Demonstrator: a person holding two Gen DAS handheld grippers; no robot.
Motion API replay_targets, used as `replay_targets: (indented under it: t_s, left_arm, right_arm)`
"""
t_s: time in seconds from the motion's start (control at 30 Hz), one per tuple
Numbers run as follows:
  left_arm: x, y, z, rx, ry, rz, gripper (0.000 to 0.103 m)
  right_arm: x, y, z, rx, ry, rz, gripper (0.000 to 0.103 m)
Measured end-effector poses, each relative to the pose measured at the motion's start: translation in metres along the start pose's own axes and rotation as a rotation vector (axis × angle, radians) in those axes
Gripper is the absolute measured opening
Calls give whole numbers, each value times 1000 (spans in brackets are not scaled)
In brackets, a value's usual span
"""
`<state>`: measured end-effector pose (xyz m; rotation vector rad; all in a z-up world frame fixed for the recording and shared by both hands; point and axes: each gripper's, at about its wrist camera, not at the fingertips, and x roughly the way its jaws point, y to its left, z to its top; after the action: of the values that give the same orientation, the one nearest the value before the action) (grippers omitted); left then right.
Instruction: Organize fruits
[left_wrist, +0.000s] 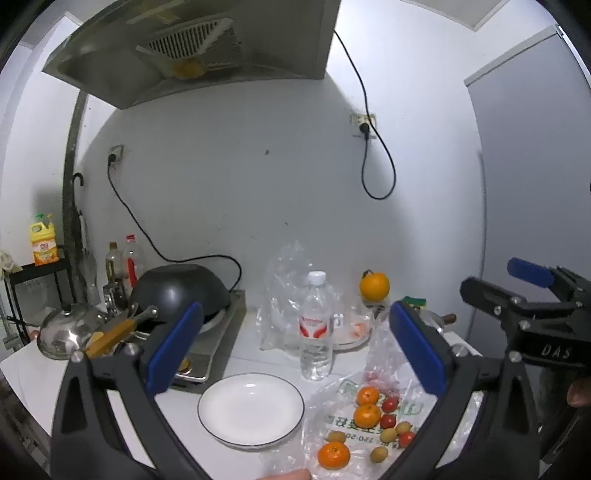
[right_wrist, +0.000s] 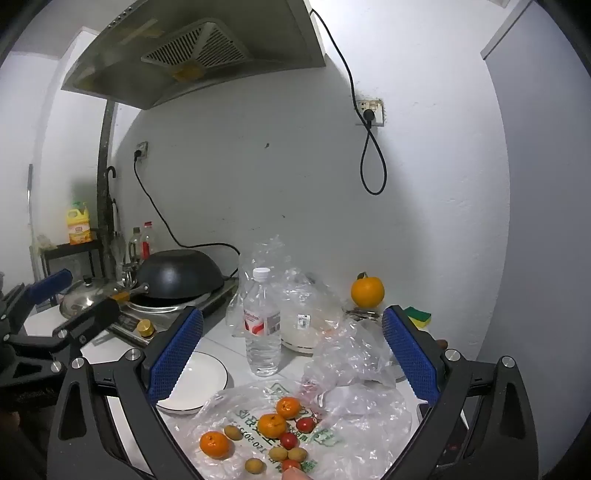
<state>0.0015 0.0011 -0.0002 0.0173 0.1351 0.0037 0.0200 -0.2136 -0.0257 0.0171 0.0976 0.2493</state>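
Nothing sorted yet: the fruits (left_wrist: 369, 417) all lie on the bag (right_wrist: 332, 443) beside the bare plate (left_wrist: 251, 408); both claws gape, holding nothing.

White plaster wall (left_wrist: 258, 192), steel range hood (left_wrist: 192, 48) overhead — corded wall sockets (left_wrist: 364, 125), white counter (left_wrist: 255, 343).

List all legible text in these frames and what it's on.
"DAS": on the right gripper's black body, left wrist view.
Green print and digits on the plastic bag under the fruit: upside down, unreadable.
Water bottle red label: too blurred.
Yellow detergent jug label: too small.
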Motion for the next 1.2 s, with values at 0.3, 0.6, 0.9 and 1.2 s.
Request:
replay_targets:
  t_s: [0.3, 0.6, 0.9, 1.2]
  left_arm:
    - [-1, -3, 7, -28, -16, 6, 102]
    - [3, -7, 3, -20, -6, 6, 102]
    - [8, -10, 0, -6, 8, 7, 102]
    - [11, -11, -2, -7, 14, 8, 102]
  right_arm:
    - [1, -5, -4, -5, -4, 2, 99]
    - [7, -15, -4, 7, 21, 13, 99]
    - [9, -17, -5, 4, 34, 18, 99]
    - [9, -19, -4, -1, 34, 16, 99]
